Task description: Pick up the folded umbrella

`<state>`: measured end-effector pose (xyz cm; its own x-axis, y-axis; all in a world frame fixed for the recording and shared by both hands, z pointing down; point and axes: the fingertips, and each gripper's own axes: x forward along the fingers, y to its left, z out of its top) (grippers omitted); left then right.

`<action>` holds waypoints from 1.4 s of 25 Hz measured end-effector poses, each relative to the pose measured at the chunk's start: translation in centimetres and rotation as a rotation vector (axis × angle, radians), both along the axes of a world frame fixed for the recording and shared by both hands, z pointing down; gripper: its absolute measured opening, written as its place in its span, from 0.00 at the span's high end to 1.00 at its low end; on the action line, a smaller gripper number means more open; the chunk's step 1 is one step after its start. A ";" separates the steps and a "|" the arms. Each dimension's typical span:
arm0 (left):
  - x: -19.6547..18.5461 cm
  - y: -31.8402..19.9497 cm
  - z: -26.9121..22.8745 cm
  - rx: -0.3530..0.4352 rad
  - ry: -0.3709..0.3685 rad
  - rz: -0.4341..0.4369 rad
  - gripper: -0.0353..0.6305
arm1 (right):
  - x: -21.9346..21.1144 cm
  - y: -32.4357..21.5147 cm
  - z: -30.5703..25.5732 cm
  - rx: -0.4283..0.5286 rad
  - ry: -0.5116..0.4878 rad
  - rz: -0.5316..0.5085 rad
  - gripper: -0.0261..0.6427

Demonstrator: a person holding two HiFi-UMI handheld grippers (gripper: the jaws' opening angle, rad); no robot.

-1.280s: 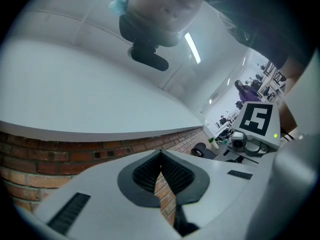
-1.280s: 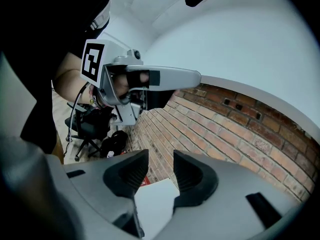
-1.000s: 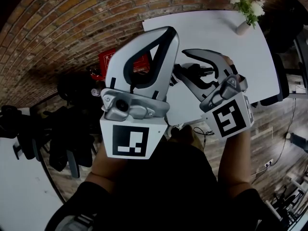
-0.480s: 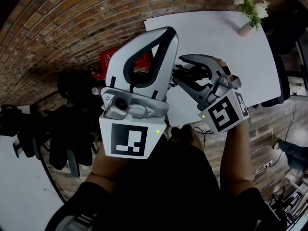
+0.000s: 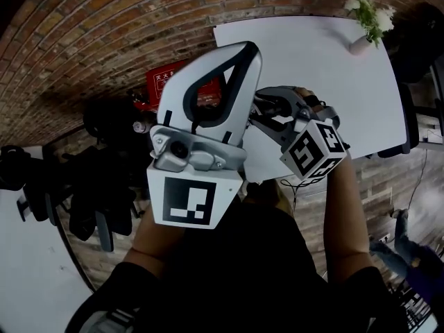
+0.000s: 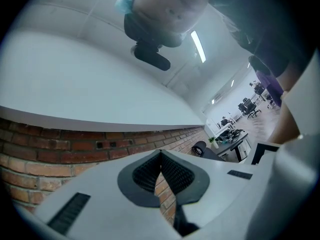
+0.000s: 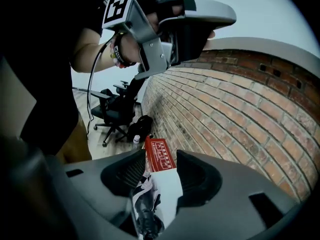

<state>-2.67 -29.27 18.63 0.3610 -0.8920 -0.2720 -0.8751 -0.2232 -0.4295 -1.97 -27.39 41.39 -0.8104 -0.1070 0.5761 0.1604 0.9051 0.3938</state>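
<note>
Umbrella (image 7: 144,204) runs lengthwise along parted right tongs' (image 7: 160,156) gap — left tongs (image 6: 161,156) closed, empty.

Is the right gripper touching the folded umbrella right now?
Cannot tell. The right gripper view shows the folded umbrella between the right gripper's open jaws, close beside one pad, table showing by the other; neither contact nor gap is plain.

Head view steeply down; left gripper view angled up, perhaps ceilingward; right along brick wall (image 5: 104,40), shared by all.

The white table (image 5: 326,75) carries a folded umbrella (image 7: 142,196) and flower vase (image 5: 361,44).
</note>
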 end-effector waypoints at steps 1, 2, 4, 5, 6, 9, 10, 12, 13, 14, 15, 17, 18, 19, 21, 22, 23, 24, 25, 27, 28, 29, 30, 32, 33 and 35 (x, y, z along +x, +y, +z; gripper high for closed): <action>-0.1 0.0 0.1 -0.003 -0.001 -0.002 0.93 | -0.1 0.0 0.6 -0.011 0.013 -0.008 0.65; -0.2 0.0 0.2 -0.006 -0.001 -0.003 0.93 | -0.2 0.1 1.3 -0.022 0.027 -0.017 0.65; -0.4 -0.1 0.4 -0.011 0.000 -0.007 0.93 | -0.2 0.1 2.5 -0.038 0.058 -0.034 0.64; -0.5 -0.1 0.5 -0.013 0.001 -0.009 0.93 | -0.2 0.1 3.1 -0.044 0.074 -0.042 0.64; -0.7 -0.1 0.6 -0.015 0.002 -0.011 0.93 | -0.2 0.1 3.6 -0.049 0.089 -0.049 0.64; -1.2 -0.2 1.1 -0.021 -0.001 -0.023 0.93 | -0.2 0.1 5.0 -0.052 0.140 -0.079 0.63; -1.3 -0.3 1.3 -0.025 -0.005 -0.027 0.93 | -0.2 0.1 5.5 -0.051 0.158 -0.090 0.63; -1.6 -0.5 1.6 -0.033 -0.006 -0.035 0.93 | -0.2 0.0 6.3 -0.049 0.188 -0.114 0.63; -1.8 -0.5 1.7 -0.036 -0.005 -0.037 0.93 | -0.2 0.0 6.7 -0.050 0.202 -0.125 0.63; -1.8 -0.6 1.7 -0.038 -0.004 -0.039 0.93 | -0.2 0.0 7.0 -0.057 0.215 -0.134 0.63; -1.9 -0.6 1.8 -0.039 -0.004 -0.041 0.93 | -0.2 0.1 7.5 -0.072 0.226 -0.140 0.63; -2.0 -0.7 2.1 -0.044 -0.011 -0.043 0.93 | -0.3 0.2 8.4 -0.114 0.249 -0.152 0.61; -2.1 -0.8 2.2 -0.046 -0.016 -0.045 0.93 | -0.2 0.3 9.0 -0.128 0.266 -0.160 0.60; -2.3 -0.8 2.3 -0.049 -0.019 -0.048 0.93 | -0.1 0.4 9.7 -0.136 0.288 -0.169 0.60; -2.7 -1.0 2.5 -0.056 -0.019 -0.057 0.93 | 0.2 0.4 11.1 -0.142 0.338 -0.185 0.59; -2.9 -1.0 2.6 -0.060 -0.020 -0.062 0.93 | 0.4 0.3 11.8 -0.139 0.365 -0.189 0.59; -3.0 -1.0 2.8 -0.064 -0.024 -0.068 0.93 | 0.5 0.2 12.5 -0.137 0.391 -0.192 0.59; -3.2 -0.9 2.9 -0.067 -0.027 -0.072 0.93 | 0.7 0.2 13.1 -0.136 0.414 -0.194 0.58; -3.3 -0.9 3.0 -0.070 -0.027 -0.076 0.93 | 0.8 0.1 13.7 -0.137 0.433 -0.196 0.58; -3.6 -0.9 3.1 -0.074 -0.022 -0.085 0.93 | 0.9 -0.1 14.6 -0.134 0.461 -0.200 0.57; -3.7 -0.8 3.2 -0.077 -0.021 -0.089 0.93 | 1.0 -0.2 14.9 -0.132 0.474 -0.202 0.57; -3.8 -0.8 3.3 -0.079 -0.021 -0.092 0.93 | 1.0 -0.3 15.3 -0.132 0.486 -0.204 0.56; -3.8 -0.7 3.3 -0.081 -0.022 -0.093 0.93 | 1.0 -0.3 15.6 -0.132 0.500 -0.206 0.56; -4.0 -0.6 3.4 -0.085 -0.020 -0.094 0.93 | 0.9 -0.3 16.3 -0.135 0.528 -0.214 0.54; -4.1 -0.6 3.4 -0.087 -0.017 -0.095 0.93 | 1.0 -0.3 16.7 -0.137 0.545 -0.218 0.54; -4.3 -0.5 3.6 -0.092 -0.014 -0.098 0.93 | 1.1 -0.3 17.5 -0.144 0.579 -0.224 0.52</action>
<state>-7.00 -29.77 22.19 0.2746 -0.9441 -0.1825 -0.8884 -0.1765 -0.4237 -0.90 -27.65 58.92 -0.3575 0.1402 0.9233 0.5020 0.8625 0.0634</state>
